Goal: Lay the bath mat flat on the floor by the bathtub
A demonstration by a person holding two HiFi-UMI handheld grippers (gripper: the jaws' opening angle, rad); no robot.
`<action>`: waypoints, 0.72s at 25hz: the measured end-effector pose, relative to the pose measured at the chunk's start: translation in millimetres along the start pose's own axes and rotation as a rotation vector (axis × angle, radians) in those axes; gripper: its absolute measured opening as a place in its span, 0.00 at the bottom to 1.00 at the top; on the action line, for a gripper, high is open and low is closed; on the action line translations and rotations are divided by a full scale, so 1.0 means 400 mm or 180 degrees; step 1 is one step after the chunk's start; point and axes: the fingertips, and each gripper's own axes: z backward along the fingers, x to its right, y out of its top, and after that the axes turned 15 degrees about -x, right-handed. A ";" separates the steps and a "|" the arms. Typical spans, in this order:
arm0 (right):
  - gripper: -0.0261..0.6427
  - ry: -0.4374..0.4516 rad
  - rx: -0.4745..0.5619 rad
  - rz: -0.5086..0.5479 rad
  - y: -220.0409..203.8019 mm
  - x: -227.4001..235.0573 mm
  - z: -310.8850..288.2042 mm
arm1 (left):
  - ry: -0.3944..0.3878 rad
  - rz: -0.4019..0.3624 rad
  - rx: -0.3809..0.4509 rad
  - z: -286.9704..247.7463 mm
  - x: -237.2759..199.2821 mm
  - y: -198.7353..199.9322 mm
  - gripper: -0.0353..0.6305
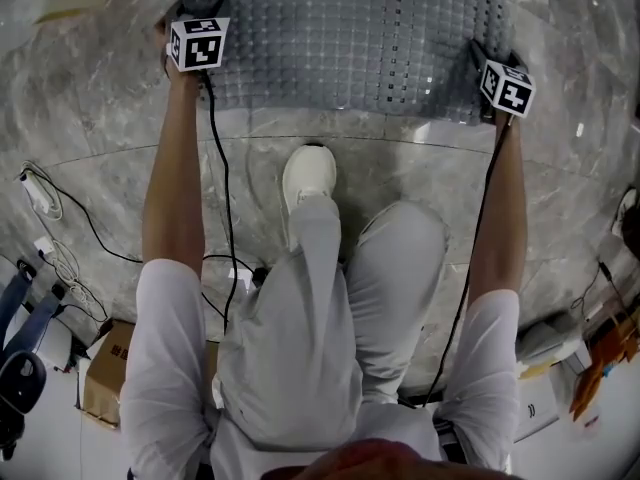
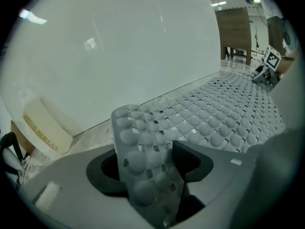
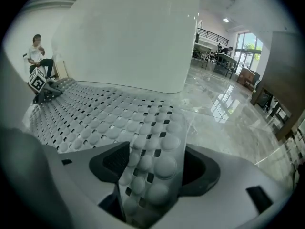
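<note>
Nearest us, our left claw (image 2: 150, 173) and right claw (image 3: 152, 175) are each clamped on a near corner of the bath mat (image 1: 350, 38), and the pinched corners curl up limp. We judge it light, soft and rubbery, prone to sagging or folding, so corner holds that stretch it wide suit it. Beyond, its studded sheet spreads over the marble floor (image 1: 400, 178) towards the white bathtub (image 2: 119, 46).
</note>
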 end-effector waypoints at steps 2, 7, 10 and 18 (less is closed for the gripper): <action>0.52 0.0043 0.0002 -0.0068 -0.001 0.004 0.000 | -0.0063 0.0105 0.0024 -0.004 -0.010 -0.004 0.50; 0.56 0.0109 -0.0007 -0.0220 -0.007 0.014 -0.002 | -0.0207 0.0495 0.0105 -0.020 -0.047 -0.025 0.64; 0.58 0.0098 0.0017 -0.0295 -0.009 0.022 0.004 | -0.0202 0.0539 0.0126 -0.017 -0.055 -0.026 0.66; 0.60 -0.0006 0.0051 -0.0448 -0.023 0.048 0.011 | -0.0166 0.0714 0.0053 -0.022 -0.061 -0.040 0.70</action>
